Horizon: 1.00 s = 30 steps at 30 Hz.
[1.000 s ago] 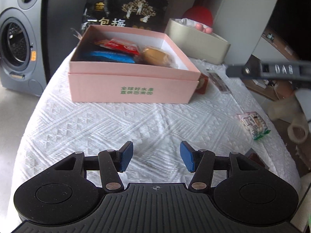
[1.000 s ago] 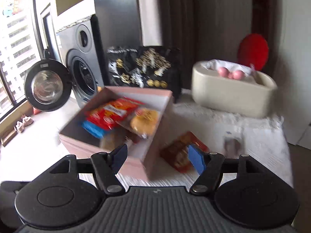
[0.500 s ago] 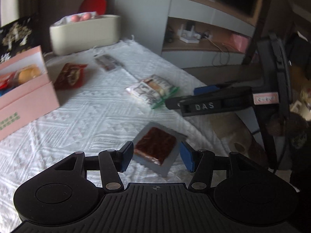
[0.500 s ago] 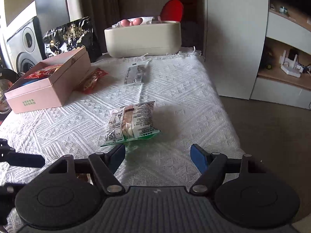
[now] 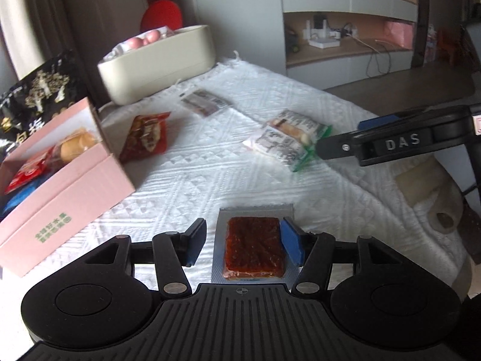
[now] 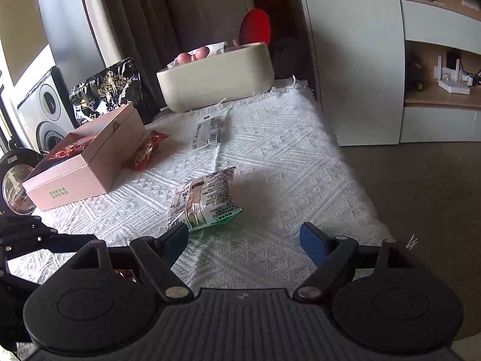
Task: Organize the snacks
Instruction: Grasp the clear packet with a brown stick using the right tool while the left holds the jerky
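The left gripper [image 5: 243,242] is seen with its jaws opening around a flat silver packet [image 5: 252,248] of dark red dried meat; the right pad seems to lie at the packet's edge, the left stands apart. The right gripper [image 6: 244,242] is opening too, with only the knitted white tablecloth [image 6: 285,156] between its jaws; a crinkled green-and-white snack bag [image 6: 204,200] lies just ahead. An open pink cardboard box [image 5: 64,186] holding snacks is found farther left, a glossy red packet [image 5: 147,137] touching it, a printed flat packet [image 5: 204,105] and beige oval tub [image 5: 159,63] beyond.
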Available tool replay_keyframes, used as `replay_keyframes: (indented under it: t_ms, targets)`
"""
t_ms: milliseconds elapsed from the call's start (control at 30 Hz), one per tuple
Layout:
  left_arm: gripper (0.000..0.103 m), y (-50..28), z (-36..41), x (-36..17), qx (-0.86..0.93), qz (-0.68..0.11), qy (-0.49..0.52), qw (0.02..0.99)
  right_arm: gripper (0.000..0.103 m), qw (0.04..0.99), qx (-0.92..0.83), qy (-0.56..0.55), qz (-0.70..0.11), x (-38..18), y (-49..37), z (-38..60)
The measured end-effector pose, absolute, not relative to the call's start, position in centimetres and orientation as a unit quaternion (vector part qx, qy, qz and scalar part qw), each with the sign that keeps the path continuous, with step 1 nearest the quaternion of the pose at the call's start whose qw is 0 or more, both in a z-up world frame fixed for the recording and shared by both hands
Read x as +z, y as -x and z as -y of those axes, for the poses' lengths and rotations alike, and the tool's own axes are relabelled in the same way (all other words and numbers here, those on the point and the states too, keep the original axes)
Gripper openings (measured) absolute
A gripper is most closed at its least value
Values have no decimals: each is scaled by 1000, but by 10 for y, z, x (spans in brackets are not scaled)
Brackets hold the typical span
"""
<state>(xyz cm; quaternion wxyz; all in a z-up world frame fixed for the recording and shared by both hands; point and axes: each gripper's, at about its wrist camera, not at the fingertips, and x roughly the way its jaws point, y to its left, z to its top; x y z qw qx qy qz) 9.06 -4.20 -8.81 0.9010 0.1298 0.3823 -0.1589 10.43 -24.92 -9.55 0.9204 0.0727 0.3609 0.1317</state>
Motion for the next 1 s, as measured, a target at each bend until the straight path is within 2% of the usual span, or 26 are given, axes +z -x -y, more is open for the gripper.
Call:
replay_keyframes:
  t_ms: [200, 433, 633, 767, 933, 1000]
  targets:
    - [58, -91, 0, -83, -128, -397, -63, 907, 82, 921, 124, -59, -365, -92, -104, 246]
    - [57, -89, -63, -60, -91, -373, 102, 918, 82, 931, 169, 14, -325, -52, -135, 212]
    - [57, -88, -95, -64, -63, -359, 150, 919, 81, 883, 240, -92, -392, -43, -220, 161]
    - [57, -83, -102, -74, -71, -369, 159, 913, 64, 887, 211, -92, -401, -56, -270, 125]
    - [57, -80, -103, -85, -92, -378, 164, 906, 59, 857, 257, -55, -443, -73, -323, 99]
    - [57, -80, -103, -87, -94, -379, 169, 905, 43, 834, 281, -54, -471, -79, -328, 99]
